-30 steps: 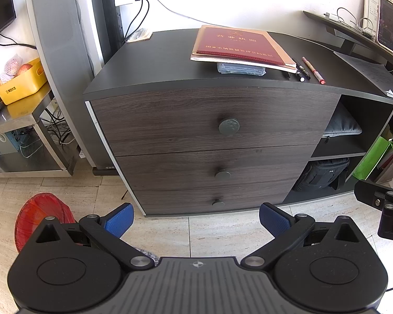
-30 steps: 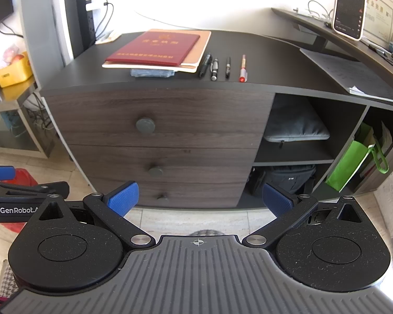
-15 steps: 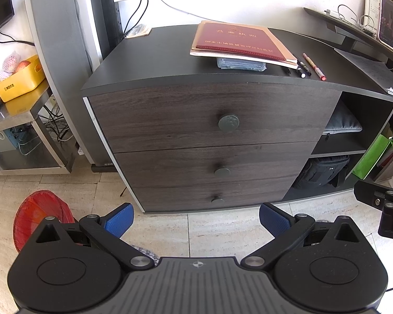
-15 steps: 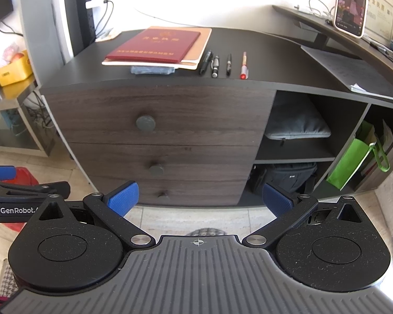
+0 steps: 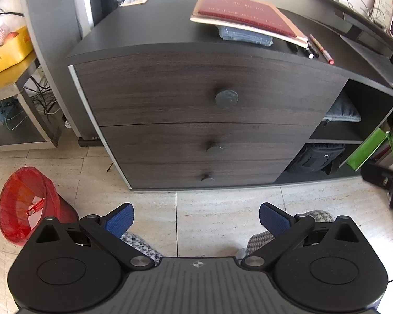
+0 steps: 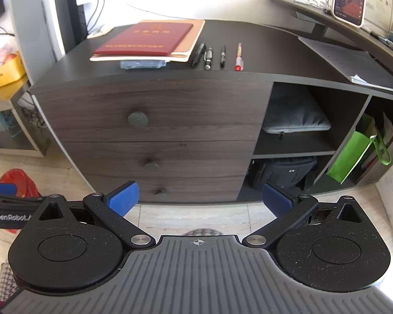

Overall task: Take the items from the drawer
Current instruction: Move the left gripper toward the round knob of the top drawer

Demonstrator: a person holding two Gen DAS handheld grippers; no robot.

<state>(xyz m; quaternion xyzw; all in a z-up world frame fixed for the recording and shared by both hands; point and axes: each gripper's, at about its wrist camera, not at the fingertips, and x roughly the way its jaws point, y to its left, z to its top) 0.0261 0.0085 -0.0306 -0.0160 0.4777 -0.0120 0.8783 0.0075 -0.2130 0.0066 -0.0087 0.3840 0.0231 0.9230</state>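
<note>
Three drawers sit closed in the dark wood cabinet (image 5: 196,104), each with a round knob on its front: the top knob (image 5: 226,98) is the largest and nearest, the middle knob (image 5: 214,148) and bottom knob (image 5: 207,178) smaller below it. Both grippers are released with nothing between their blue pads; the left gripper (image 5: 196,218) hangs well short of the drawer fronts and roughly lined up under the knobs, while the right gripper (image 6: 199,197) looks at the cabinet from further to the right, off the knob line. Whatever is to be taken out lies hidden behind those fronts, so the step in hand is judged to be opening a drawer, most likely the top one.

To do it well, bring the left gripper level with the top knob and approach square to the front, so the pads (image 5: 119,218) pass either side of the knob's stem rather than pinching its flat face. Close firmly, then pull straight back along the drawer's run; any sideways drag may bind it. The knob's stem is hard to make out from here, so the grip may have to settle on the rim instead. Keep the right gripper free and clear of the drawer's path, ready to reach in. The red folder (image 6: 144,39) and pens (image 6: 209,56) on the top of the cabinet need not be touched.
</note>
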